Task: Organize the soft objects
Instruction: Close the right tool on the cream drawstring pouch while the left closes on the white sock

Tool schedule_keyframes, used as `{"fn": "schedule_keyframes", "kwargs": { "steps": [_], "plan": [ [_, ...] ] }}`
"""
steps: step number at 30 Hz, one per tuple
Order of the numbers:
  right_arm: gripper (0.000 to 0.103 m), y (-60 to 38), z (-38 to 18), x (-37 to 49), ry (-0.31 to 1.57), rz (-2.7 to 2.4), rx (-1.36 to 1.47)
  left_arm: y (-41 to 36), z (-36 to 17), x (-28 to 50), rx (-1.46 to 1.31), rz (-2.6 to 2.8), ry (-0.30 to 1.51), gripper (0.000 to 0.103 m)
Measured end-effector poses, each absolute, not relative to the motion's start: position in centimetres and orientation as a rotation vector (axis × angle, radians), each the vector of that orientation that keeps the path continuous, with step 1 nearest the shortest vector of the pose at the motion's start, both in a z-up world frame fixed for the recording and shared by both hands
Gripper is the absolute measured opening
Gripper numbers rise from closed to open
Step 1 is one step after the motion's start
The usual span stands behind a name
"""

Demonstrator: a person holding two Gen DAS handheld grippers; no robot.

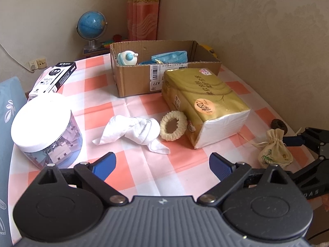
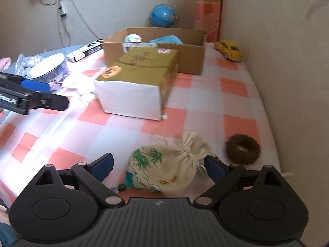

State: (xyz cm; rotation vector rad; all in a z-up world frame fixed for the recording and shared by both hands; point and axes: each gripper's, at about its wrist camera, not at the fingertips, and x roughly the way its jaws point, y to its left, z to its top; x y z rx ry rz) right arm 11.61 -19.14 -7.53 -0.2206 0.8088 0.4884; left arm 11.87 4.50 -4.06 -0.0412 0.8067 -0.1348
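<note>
A cream drawstring pouch (image 2: 164, 170) printed with green bamboo lies on the checked tablecloth between the fingers of my right gripper (image 2: 158, 158), which is open; the pads do not press on it. A brown scrunchie (image 2: 242, 148) lies just right of it. My left gripper (image 1: 162, 158) is open and holds nothing, above the cloth in front of a crumpled white cloth (image 1: 135, 131) and a cream scrunchie (image 1: 173, 125). A gold tissue pack (image 1: 205, 103) lies behind them. The cardboard box (image 1: 133, 78) at the back holds a blue cloth (image 1: 170, 57) and a small blue-white toy (image 1: 127, 58).
A clear jar with a white lid (image 1: 45, 127) stands at the left, with a black and white carton (image 1: 55, 78) behind it. A yellow toy car (image 2: 228, 49) sits by the wall beside the box. A globe (image 1: 92, 25) stands beyond the table. The wall runs close along the right edge.
</note>
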Motion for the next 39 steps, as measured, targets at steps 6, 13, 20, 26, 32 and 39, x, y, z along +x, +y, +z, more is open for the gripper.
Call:
{"fn": "schedule_keyframes", "kwargs": {
  "steps": [6, 13, 20, 26, 32, 39],
  "plan": [
    [0.097, -18.3, -8.2, 12.0, 0.797, 0.458, -0.303, 4.5, -4.2, 12.0, -0.027, -0.148, 0.812, 0.097],
    [0.091, -18.5, -8.3, 11.8, 0.796, 0.457, -0.297, 5.1, -5.2, 13.6, -0.014, -0.124, 0.8, 0.096],
    [0.092, -18.5, -8.5, 11.9, 0.795, 0.466, -0.27, 5.0, -5.2, 15.0, 0.071, -0.117, 0.765, 0.096],
    [0.092, -18.4, -8.6, 12.0, 0.785, 0.468, -0.264, 4.7, -5.8, 17.4, 0.175, -0.137, 0.775, 0.091],
    [0.093, -18.5, -8.7, 11.8, 0.777, 0.466, -0.261, 5.2, -6.8, 18.8, 0.167, -0.177, 0.809, 0.085],
    [0.093, -18.5, -8.6, 11.8, 0.781, 0.467, -0.263, 5.6, -7.1, 19.1, 0.144, -0.179, 0.825, 0.065]
  ]
}}
